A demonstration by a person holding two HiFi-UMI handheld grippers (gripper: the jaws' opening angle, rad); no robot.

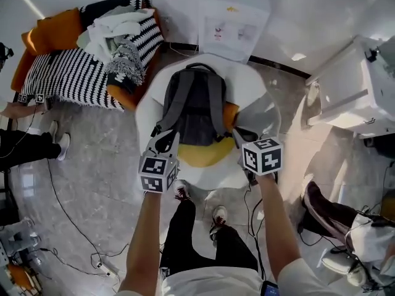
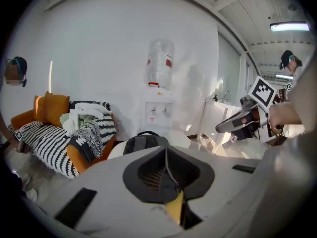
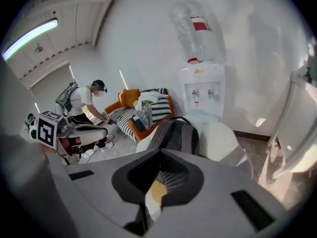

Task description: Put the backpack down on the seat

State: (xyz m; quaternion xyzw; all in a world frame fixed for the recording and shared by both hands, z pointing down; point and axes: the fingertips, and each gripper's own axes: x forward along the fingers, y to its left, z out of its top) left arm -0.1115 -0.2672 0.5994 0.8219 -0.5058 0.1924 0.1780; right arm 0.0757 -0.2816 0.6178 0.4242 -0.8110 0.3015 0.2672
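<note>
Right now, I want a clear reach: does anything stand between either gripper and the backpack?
Nothing visible does. The backpack stands on the chair; the left gripper and right gripper, both shut and empty, hang close by its lower corners.

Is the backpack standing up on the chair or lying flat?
Standing up: the backpack leans against the white chair's back, straps facing out, bottom on the yellow cushion.
</note>
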